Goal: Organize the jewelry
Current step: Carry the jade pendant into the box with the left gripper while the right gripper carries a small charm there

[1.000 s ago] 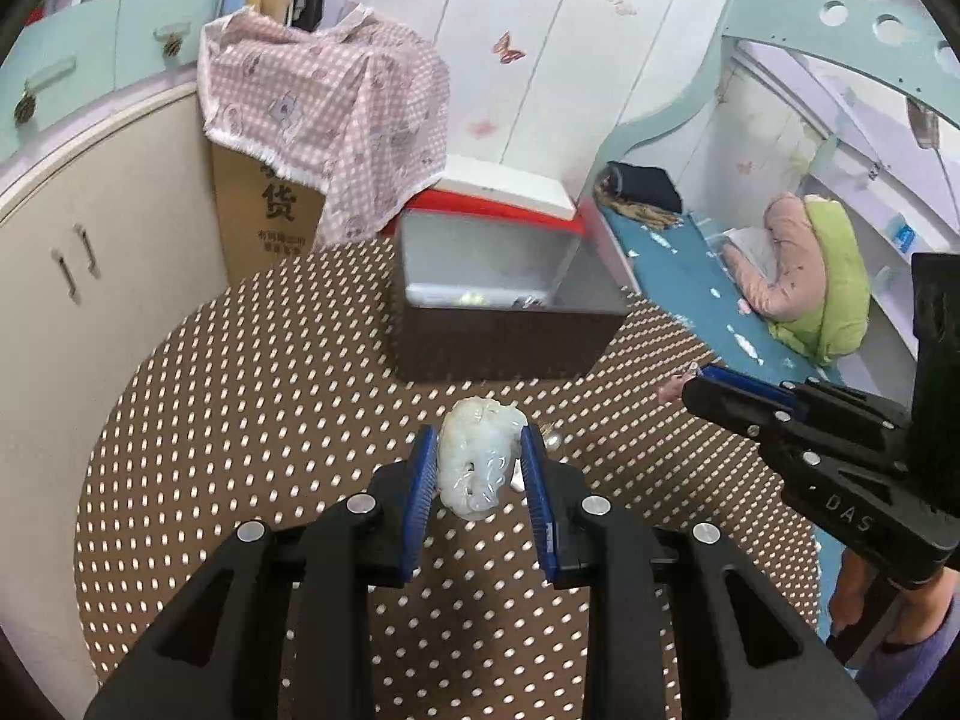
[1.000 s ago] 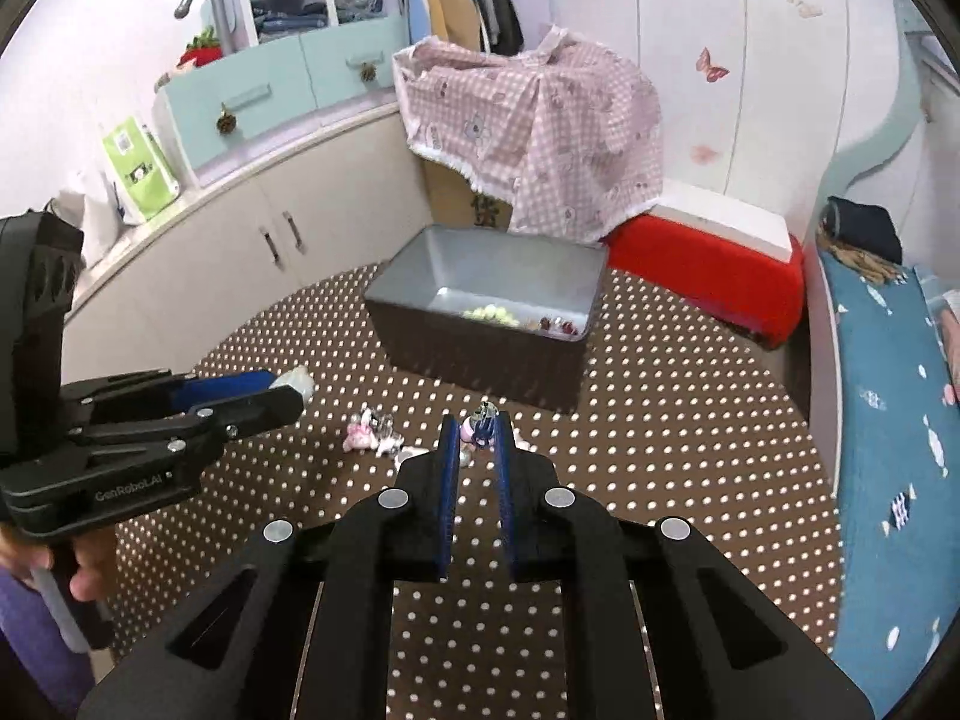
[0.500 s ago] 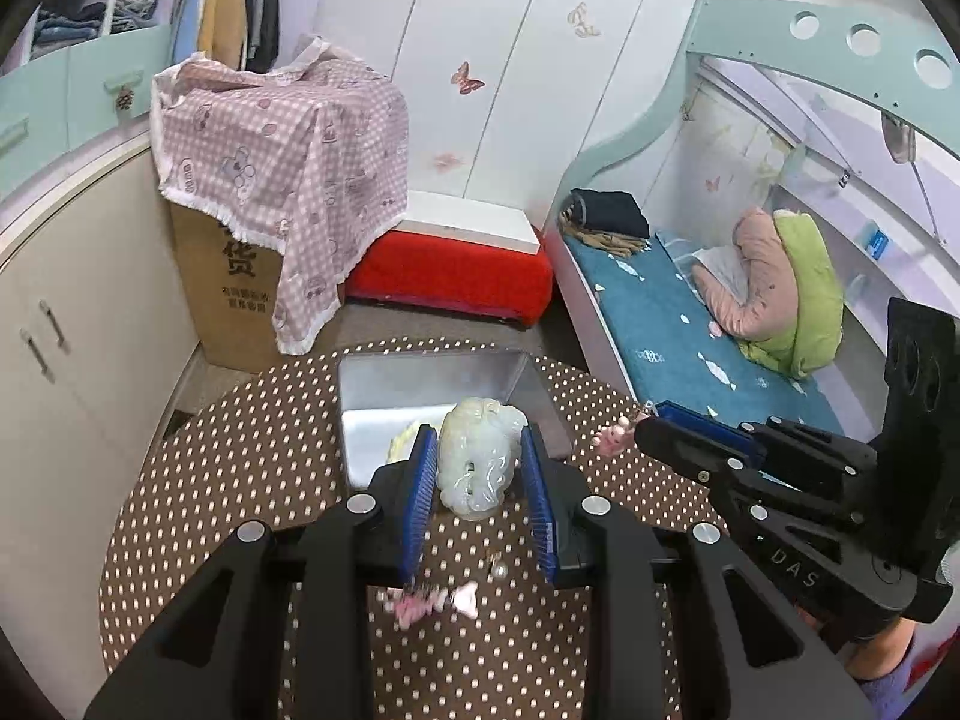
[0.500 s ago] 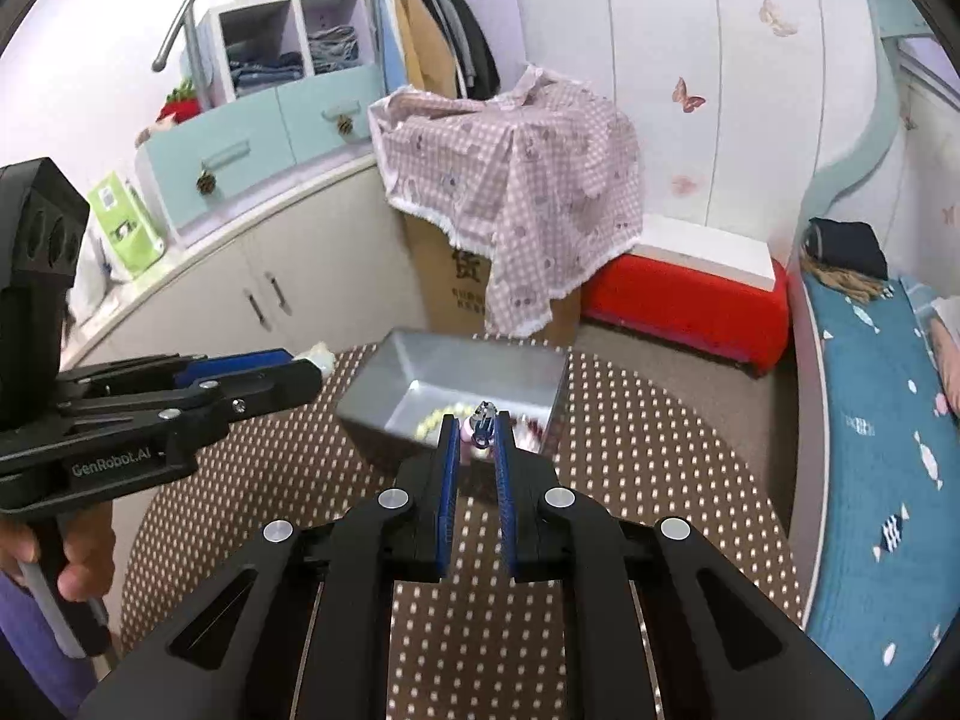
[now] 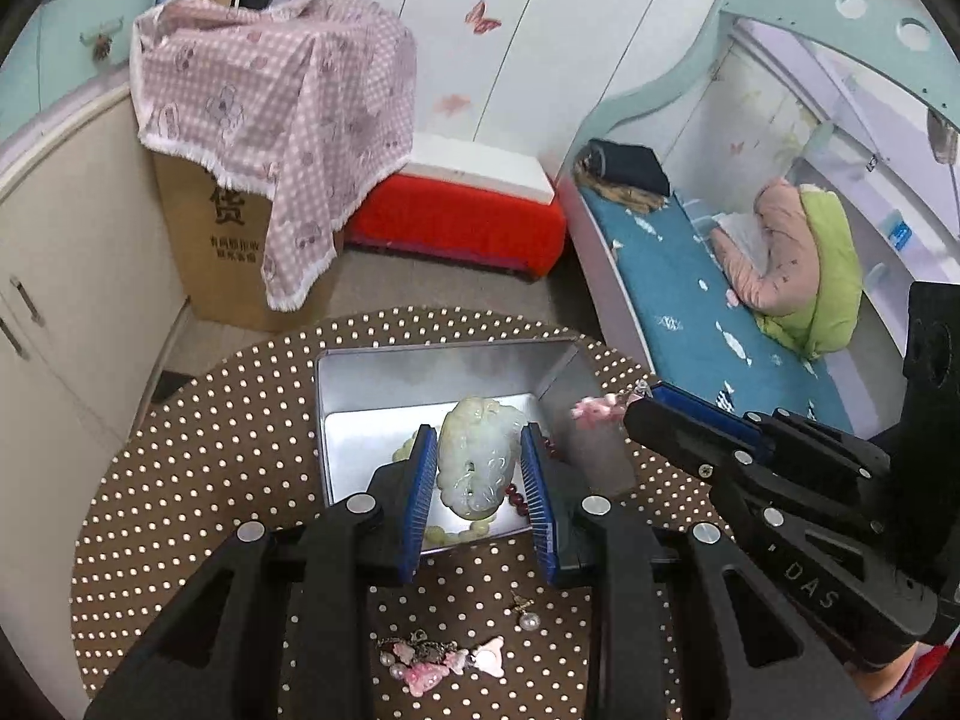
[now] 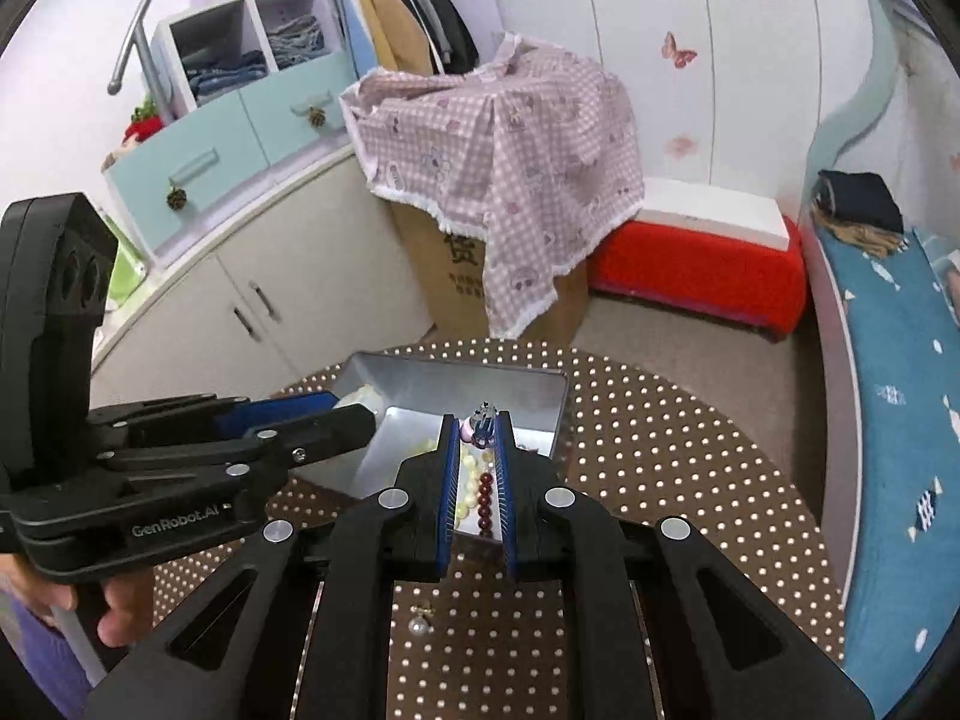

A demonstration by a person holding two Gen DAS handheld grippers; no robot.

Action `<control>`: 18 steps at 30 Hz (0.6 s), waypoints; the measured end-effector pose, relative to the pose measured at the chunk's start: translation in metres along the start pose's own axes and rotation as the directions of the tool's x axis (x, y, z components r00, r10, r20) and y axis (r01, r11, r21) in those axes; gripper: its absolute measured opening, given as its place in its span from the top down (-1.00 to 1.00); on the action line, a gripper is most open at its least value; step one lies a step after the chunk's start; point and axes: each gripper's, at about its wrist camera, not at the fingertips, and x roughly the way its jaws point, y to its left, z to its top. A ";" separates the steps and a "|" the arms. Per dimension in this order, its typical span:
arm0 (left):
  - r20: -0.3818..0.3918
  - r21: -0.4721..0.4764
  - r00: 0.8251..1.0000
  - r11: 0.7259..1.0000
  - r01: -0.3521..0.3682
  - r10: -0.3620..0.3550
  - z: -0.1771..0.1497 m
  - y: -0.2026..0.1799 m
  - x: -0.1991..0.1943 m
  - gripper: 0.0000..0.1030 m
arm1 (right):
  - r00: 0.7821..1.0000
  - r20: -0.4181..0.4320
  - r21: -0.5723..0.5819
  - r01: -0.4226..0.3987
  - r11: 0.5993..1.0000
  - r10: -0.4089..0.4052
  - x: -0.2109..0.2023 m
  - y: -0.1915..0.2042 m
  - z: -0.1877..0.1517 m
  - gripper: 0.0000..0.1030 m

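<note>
My left gripper [image 5: 477, 468] is shut on a pale green jade pendant [image 5: 477, 456] and holds it above the open silver tin box [image 5: 420, 378]. My right gripper [image 6: 478, 429] is shut on a small pink and silver jewelry piece [image 6: 480, 425], also above the box [image 6: 540, 390]; that piece shows pink at its tips in the left wrist view [image 5: 597, 408]. In the box lie a pale bead bracelet [image 5: 444, 534] and a dark red bead bracelet [image 6: 485, 495]. A pink hair ornament [image 5: 438, 660] and a pearl earring [image 5: 528, 615] lie on the table.
The round table has a brown cloth with white dots [image 5: 210, 456]. The pearl earring also shows in the right wrist view [image 6: 420, 621]. Beyond the table are a cloth-covered carton [image 5: 240, 228], a red box [image 5: 456, 222], white cabinets [image 6: 270, 300] and a bed [image 5: 720, 312].
Both grippers have risen from the table with their pieces and moved forward over the tin box. The views now look down into the box.
</note>
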 end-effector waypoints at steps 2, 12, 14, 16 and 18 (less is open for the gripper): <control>-0.020 -0.004 1.000 1.000 -0.004 0.004 -0.001 0.003 0.008 0.48 | 1.000 -0.017 -0.001 0.001 1.000 -0.001 0.009 0.000 -0.002 0.76; -0.061 -0.016 0.998 1.000 -0.008 0.007 -0.003 0.010 0.028 0.47 | 0.998 -0.061 0.006 0.001 1.000 -0.001 0.034 -0.002 -0.012 0.76; -0.064 -0.021 0.998 1.000 -0.009 0.008 -0.003 0.010 0.029 0.47 | 0.998 -0.062 0.009 0.003 1.000 -0.003 0.036 -0.003 -0.013 0.76; -0.071 -0.027 0.997 1.000 -0.011 0.009 -0.004 0.011 0.031 0.47 | 0.998 -0.063 0.008 0.004 1.000 -0.003 0.037 -0.002 -0.013 0.76; -0.073 -0.035 0.997 0.999 -0.015 0.012 -0.004 0.012 0.032 0.46 | 0.998 -0.065 0.009 0.003 1.000 -0.002 0.037 -0.004 -0.013 0.76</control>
